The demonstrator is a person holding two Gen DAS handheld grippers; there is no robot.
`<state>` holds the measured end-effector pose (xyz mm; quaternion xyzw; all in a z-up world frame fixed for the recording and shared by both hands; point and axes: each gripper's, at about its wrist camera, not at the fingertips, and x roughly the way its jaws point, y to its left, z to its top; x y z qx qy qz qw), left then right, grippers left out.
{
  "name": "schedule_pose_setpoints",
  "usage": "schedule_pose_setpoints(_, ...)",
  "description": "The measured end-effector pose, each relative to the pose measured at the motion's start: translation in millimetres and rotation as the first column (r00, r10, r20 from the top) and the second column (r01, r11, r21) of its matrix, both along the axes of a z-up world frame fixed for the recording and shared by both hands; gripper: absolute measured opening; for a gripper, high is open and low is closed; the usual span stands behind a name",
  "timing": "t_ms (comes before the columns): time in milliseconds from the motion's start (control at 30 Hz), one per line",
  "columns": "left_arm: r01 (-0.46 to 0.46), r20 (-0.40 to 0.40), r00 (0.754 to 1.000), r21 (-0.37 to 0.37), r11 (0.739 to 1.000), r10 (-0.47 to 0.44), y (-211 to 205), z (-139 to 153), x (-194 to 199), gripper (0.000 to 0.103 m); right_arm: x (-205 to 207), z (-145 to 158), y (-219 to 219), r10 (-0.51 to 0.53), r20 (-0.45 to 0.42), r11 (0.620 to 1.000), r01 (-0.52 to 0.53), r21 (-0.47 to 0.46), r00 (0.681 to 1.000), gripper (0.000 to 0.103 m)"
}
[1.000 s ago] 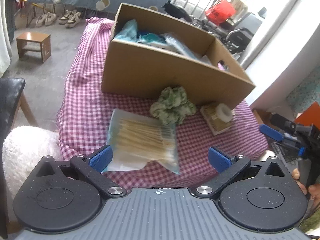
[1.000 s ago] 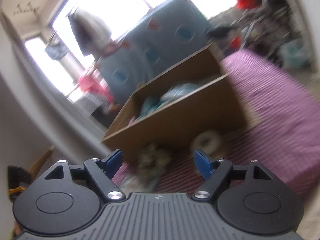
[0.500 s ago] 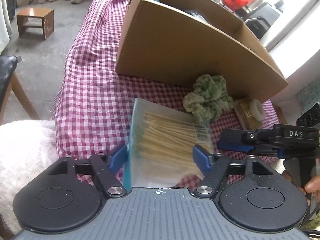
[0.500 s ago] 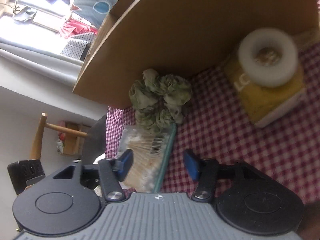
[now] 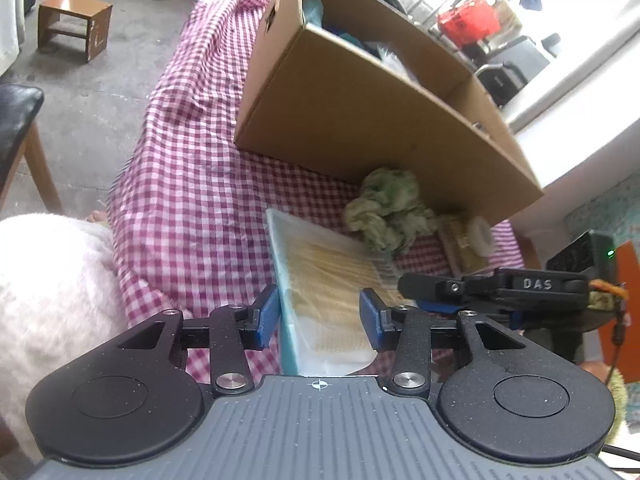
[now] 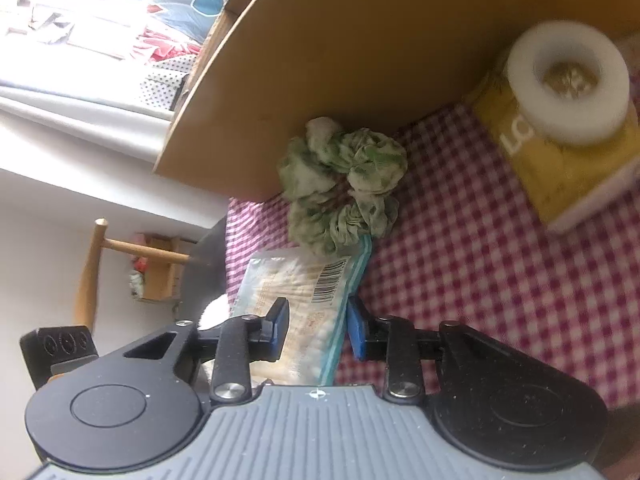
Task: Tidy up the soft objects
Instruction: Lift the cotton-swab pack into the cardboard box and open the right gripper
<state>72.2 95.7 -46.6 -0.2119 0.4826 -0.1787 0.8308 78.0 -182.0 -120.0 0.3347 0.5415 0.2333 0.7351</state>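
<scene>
A clear bag of cotton swabs with a teal zip edge lies on the checked cloth. My left gripper straddles its near end and its jaws are closing, the bag between the pads. From the right, my right gripper reaches over the barcode end. In the right wrist view that gripper is also closing on the bag, with no firm pinch visible. A green scrunchie rests against the cardboard box just beyond the bag.
A white tape roll sits on a yellow packet to the right of the scrunchie. The box holds blue and clear packets. A wooden stool, a dark chair and a white fluffy cushion stand to the left.
Both grippers came down to the swab bag and narrowed their jaws around it. The right gripper swung in from the box towards the bag's barcode end.
</scene>
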Motion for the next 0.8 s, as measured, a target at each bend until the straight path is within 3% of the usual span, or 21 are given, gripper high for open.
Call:
schedule_pose_setpoints(167, -0.049, 0.047, 0.998, -0.017, 0.999, 0.049, 11.1, 28.4, -23.0, 0.043, -13.1, 7.7, 6.2, 0.025, 0.012, 0.998, -0.026, 0.054, 1.000, 0.034)
schedule_pose_setpoints(467, -0.084, 0.237, 0.968, -0.003, 0.996, 0.082, 17.1, 102.1, -46.1, 0.043, -19.4, 43.3, 27.8, 0.093, 0.103, 0.977, -0.111, 0.183, 0.990, 0.034)
schedule_pose_setpoints(633, -0.046, 0.368, 0.929, 0.023, 0.999, 0.034, -1.2, 144.0, -26.2, 0.043, -4.3, 89.0, 22.6, 0.089, 0.227, 0.971, -0.136, 0.198, 0.970, 0.034)
schedule_pose_setpoints(800, 0.022, 0.447, 0.894, 0.036, 0.999, -0.036, -26.9, 164.0, 16.7, 0.043, 23.2, 142.2, 7.0, 0.059, 0.349, 0.984, -0.113, 0.137, 0.935, 0.034)
